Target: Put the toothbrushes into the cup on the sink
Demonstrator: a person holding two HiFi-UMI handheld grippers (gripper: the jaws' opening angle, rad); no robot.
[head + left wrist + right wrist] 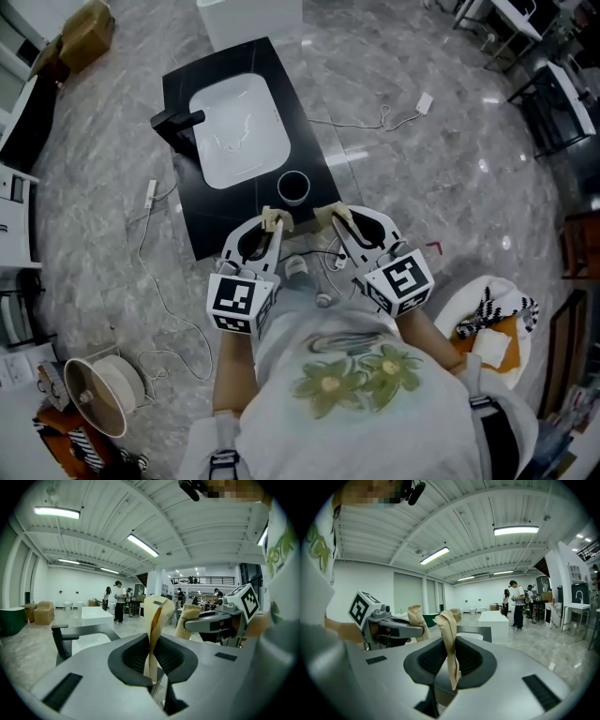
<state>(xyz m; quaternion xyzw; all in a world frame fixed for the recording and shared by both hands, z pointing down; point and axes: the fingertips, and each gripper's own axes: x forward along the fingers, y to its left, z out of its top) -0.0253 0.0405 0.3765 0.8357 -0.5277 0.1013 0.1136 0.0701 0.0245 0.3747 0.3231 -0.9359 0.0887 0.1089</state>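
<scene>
A black sink counter (217, 217) with a white basin (234, 127) and a black tap (176, 123) stands on the floor ahead of me. The dark cup (293, 187) sits at the counter's near right corner. My left gripper (273, 223) is shut on a toothbrush in a tan paper wrapper (156, 620), just short of the counter's near edge. My right gripper (331, 217) is shut on a second wrapped toothbrush (449, 639), a little nearer than the cup. Both wrappers stand upright between the jaws. Each gripper view shows the other gripper (213, 623) (391, 630) beside it.
Cables and a white adapter (424, 103) lie on the marble floor around the counter. A round white fan (94, 392) stands at lower left, a cardboard box (86, 33) at upper left, a basket with cloths (487, 323) at right. People stand far off (516, 603).
</scene>
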